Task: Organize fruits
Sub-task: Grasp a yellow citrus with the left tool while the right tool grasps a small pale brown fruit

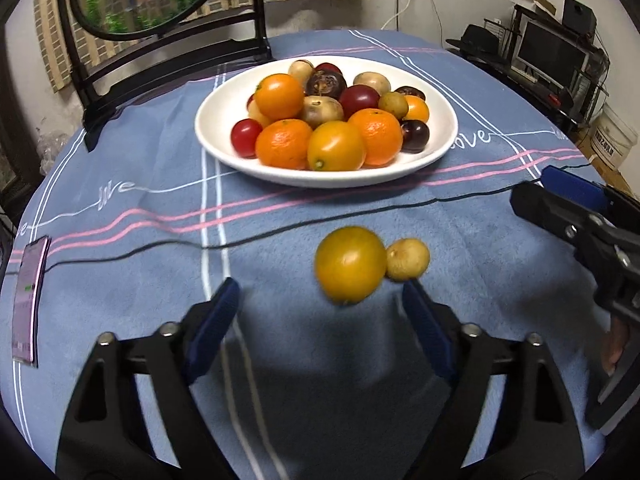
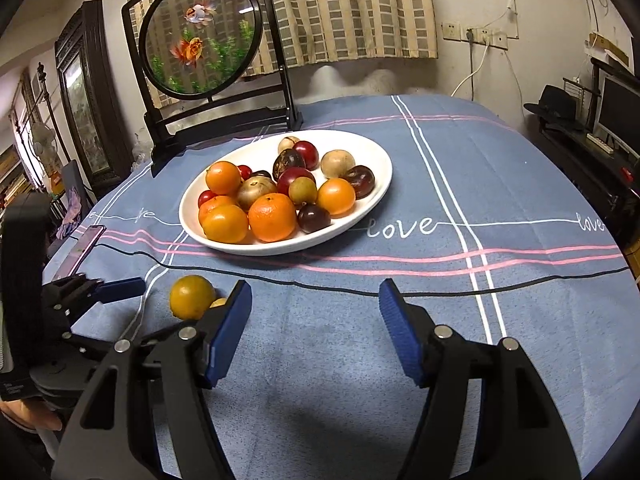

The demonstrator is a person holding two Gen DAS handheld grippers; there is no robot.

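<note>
A white plate (image 1: 224, 104) (image 2: 374, 184) at the middle of the blue tablecloth holds several fruits: oranges, red and dark plums, tan round ones. Two fruits lie loose on the cloth nearer me: a yellow-orange fruit (image 1: 350, 264) (image 2: 192, 296) and a small tan fruit (image 1: 408, 260) (image 2: 219, 302) touching its right side. My left gripper (image 1: 320, 292) (image 2: 116, 285) is open; the yellow-orange fruit lies just beyond its tips, toward the right finger, and no pad touches it. My right gripper (image 2: 314, 296) (image 1: 560, 200) stands open over bare cloth, to the right of both loose fruits.
A thin black cable (image 1: 260, 236) (image 2: 400, 290) runs across the cloth between the plate and the loose fruits. A phone (image 1: 28, 292) (image 2: 86, 244) lies at the table's left edge. A round goldfish screen on a black stand (image 2: 200, 36) rises behind the plate.
</note>
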